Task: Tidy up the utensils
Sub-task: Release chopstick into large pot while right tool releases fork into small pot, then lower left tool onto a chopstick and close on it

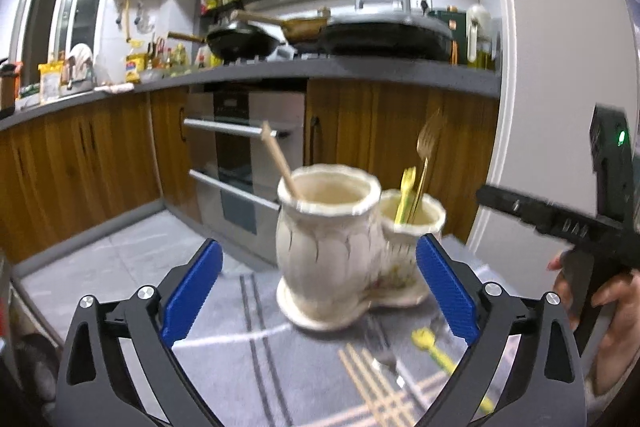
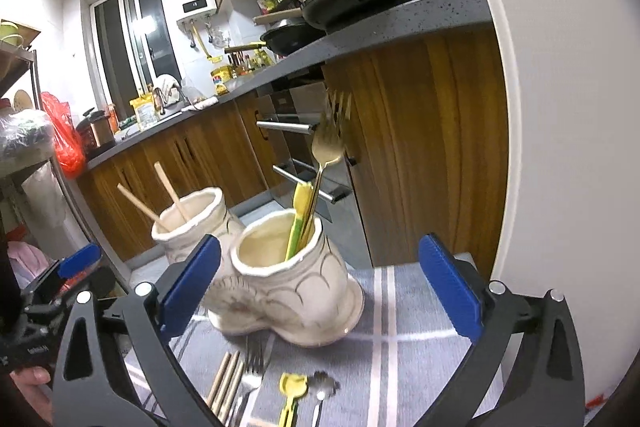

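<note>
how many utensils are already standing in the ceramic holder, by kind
chopsticks: 2, in the taller pot
gold fork: 1, in the shorter pot
yellow utensil: 1, in the shorter pot
total: 4 in the ceramic holder

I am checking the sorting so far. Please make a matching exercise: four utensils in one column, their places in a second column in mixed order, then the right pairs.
Things:
1. gold fork
2. wooden chopsticks in the holder
3. silver fork
4. yellow utensil on the cloth

Places:
A. standing in the larger pot of the ceramic holder
B. lying flat on the striped cloth, beside a bundle of loose chopsticks
C. standing in the smaller pot, next to a yellow-green utensil
D. lying flat on the cloth, beside a small silver utensil

Pairs: 1-C, 2-A, 3-B, 4-D
</note>
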The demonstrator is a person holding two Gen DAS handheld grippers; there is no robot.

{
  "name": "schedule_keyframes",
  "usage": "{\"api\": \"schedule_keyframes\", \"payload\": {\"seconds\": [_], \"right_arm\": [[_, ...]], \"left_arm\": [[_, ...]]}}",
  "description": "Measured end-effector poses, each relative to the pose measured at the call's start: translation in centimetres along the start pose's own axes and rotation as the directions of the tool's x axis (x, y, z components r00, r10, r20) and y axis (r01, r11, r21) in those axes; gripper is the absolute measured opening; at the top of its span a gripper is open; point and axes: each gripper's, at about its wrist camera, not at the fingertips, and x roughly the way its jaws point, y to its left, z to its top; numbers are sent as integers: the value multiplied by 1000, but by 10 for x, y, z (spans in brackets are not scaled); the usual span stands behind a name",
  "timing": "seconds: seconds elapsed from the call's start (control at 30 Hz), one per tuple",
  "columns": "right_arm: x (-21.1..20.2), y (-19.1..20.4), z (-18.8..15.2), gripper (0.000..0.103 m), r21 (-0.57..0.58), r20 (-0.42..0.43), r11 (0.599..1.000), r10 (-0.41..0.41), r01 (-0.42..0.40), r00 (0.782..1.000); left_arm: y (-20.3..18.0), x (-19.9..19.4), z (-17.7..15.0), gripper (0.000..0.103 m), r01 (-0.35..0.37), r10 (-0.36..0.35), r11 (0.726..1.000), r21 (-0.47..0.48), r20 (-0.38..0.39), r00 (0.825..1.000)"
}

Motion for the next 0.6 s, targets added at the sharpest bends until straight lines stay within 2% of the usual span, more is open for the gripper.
{"api": "schedule_keyframes", "payload": {"seconds": [0.13, 0.23, 0.6], "right_arm": [[-1, 8, -16, 98, -42, -32, 998, -54, 53, 998], [-3, 10, -28, 98, -68, -48, 995, -76, 73, 996], [-9, 14, -48, 98, -102, -74, 988, -123, 115, 990]], "left_arm": [[0, 5, -20, 97, -34, 37, 999, 37, -65, 997], [4, 5, -29, 97, -36, 38, 999, 30, -99, 994], [5, 0, -51, 97, -29, 31, 999, 14, -167, 986]]}}
